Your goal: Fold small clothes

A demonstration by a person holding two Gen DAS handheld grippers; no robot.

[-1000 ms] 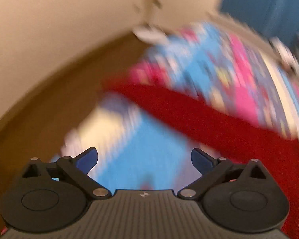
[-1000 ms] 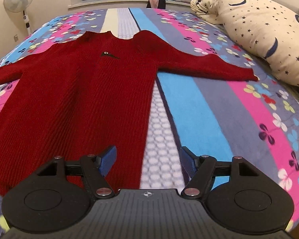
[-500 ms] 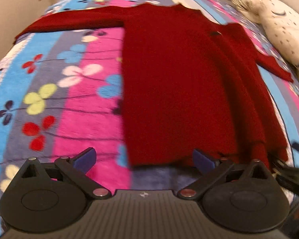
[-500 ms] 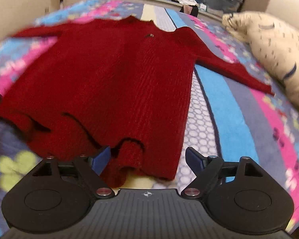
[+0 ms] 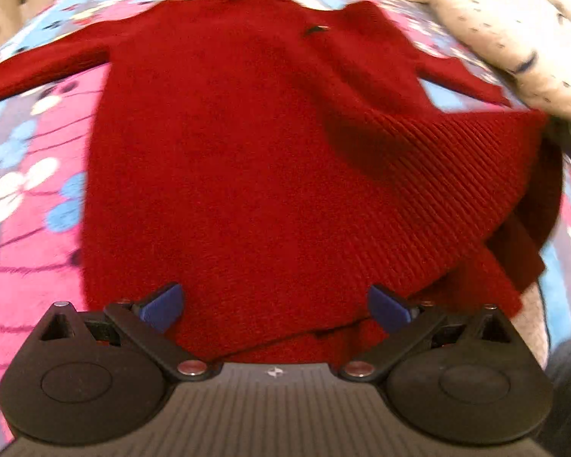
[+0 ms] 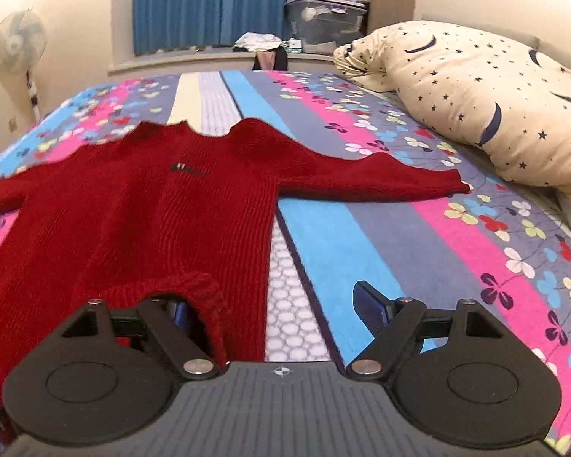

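Red sweater lies flat on the bed, long axis running up the frame from both grippers, hem bunched at frame bottom between the released left gripper and right gripper, neither gripping.

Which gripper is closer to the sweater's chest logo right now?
Hard to call. Both the left gripper and the right gripper sit at the sweater hem, far from the logo.
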